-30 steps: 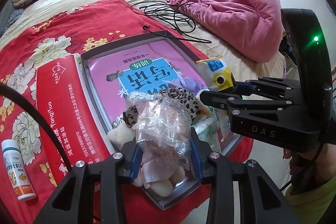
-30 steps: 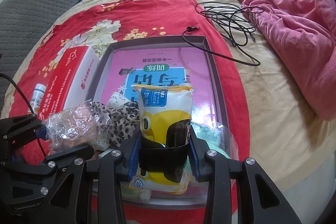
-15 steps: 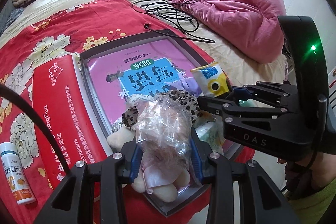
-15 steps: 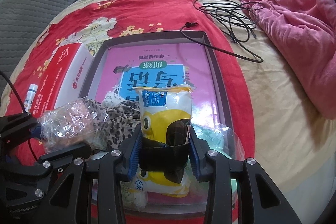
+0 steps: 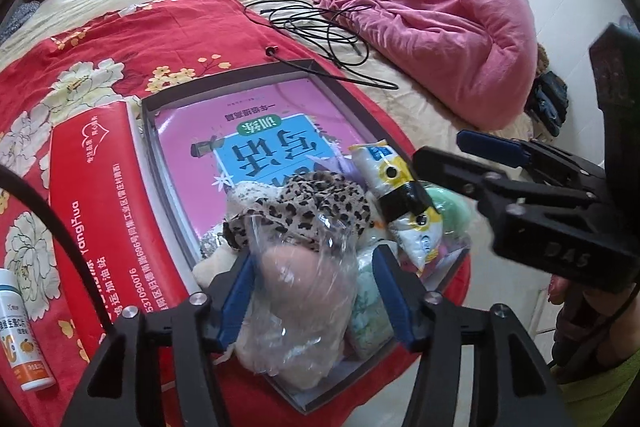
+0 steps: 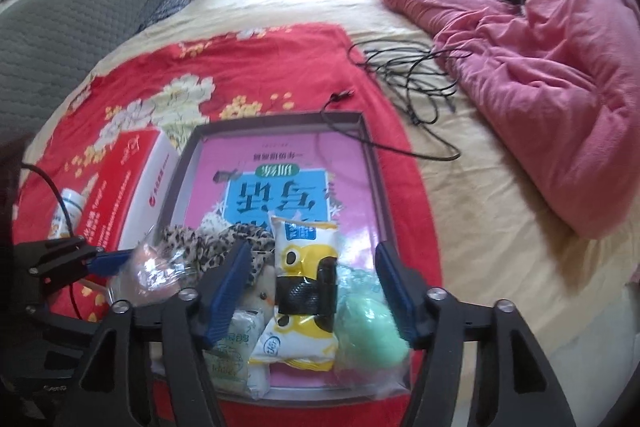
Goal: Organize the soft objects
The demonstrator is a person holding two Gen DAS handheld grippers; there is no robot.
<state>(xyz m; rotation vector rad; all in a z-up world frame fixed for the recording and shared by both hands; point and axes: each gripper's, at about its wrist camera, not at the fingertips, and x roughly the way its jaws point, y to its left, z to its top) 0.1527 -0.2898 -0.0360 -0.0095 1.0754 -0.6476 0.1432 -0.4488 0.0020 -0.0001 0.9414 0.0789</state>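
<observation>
Both grippers are mid-release over the near end of the grey tray (image 6: 376,151) on the bed.

Right gripper (image 6: 312,291): jaws opening, pads clear of the yellow snack pouch (image 6: 304,267), which lies in the tray directly between them. Its long axis runs straight away from you, along the line of the fingers. Black band across its middle, green ball in a bag (image 6: 372,323) just beside it on the right.

Left gripper (image 5: 312,295): jaws opening too. The clear bag of soft items (image 5: 300,291) is between the blue pads; the left pad looks about touching the film, the right one is apart. I'd call it released, resting on the pile next to the leopard-print fabric (image 5: 316,199).

My read: each item sits dead ahead of its own gripper, so your exit is straight back and up, no sideways sweep.
</observation>
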